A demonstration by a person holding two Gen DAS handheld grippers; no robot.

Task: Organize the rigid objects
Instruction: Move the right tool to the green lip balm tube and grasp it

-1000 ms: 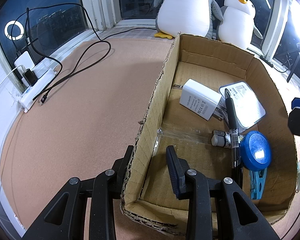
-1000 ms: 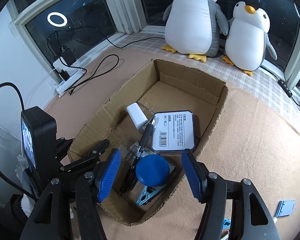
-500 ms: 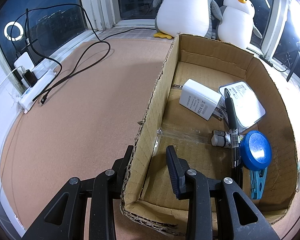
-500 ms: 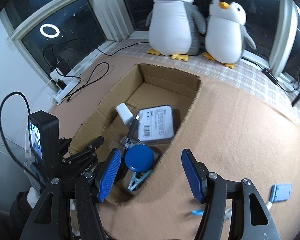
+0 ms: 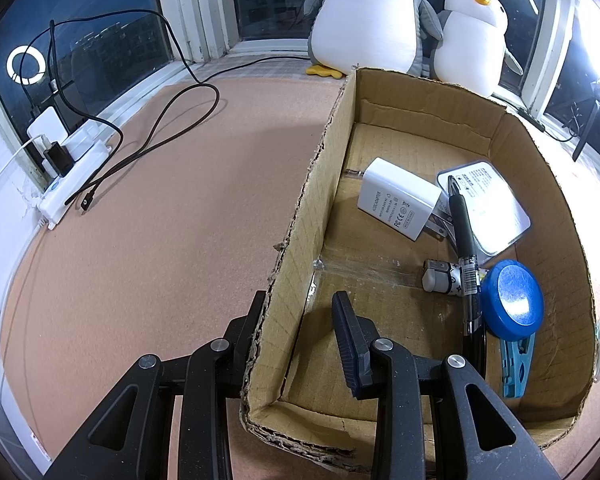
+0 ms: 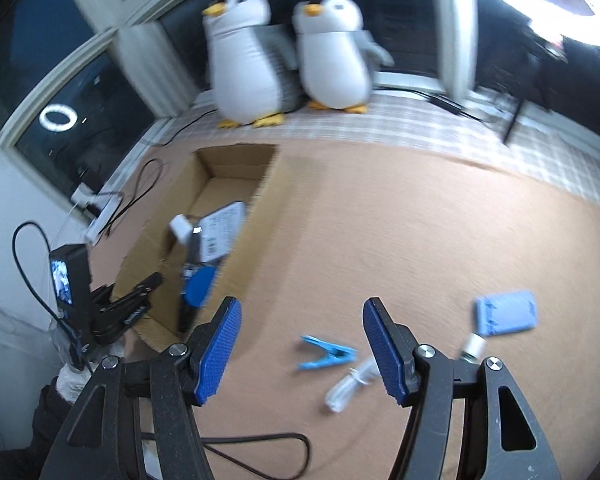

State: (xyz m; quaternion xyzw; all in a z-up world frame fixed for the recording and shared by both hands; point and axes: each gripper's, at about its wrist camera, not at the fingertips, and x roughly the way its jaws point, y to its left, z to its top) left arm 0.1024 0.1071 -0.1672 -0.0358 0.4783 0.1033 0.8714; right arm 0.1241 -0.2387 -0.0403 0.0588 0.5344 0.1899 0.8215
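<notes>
Cardboard box (image 5: pixel 440 152) dominates, its near wall pinched between the closed fingers of the left gripper (image 5: pixel 300 320), steadying it on the desk (image 5: pixel 160 220). Inside lie a white tin (image 5: pixel 496 204), a white power adapter (image 5: pixel 396 204), a black pen (image 5: pixel 466 248), a blue round lid (image 5: pixel 514 298) and more. Outside, the right gripper (image 6: pixel 302 346) hangs half open and empty above a blue clothespin (image 6: pixel 326 354), with a blue pouch (image 6: pixel 506 312) and a coiled white cable (image 6: pixel 346 390) near. Judged step: fetching the next loose item, lowering onto the clothespin.

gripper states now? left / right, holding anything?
Left gripper: closed on the cardboard box side wall.
Right gripper: open, empty, above the blue clothespin.
</notes>
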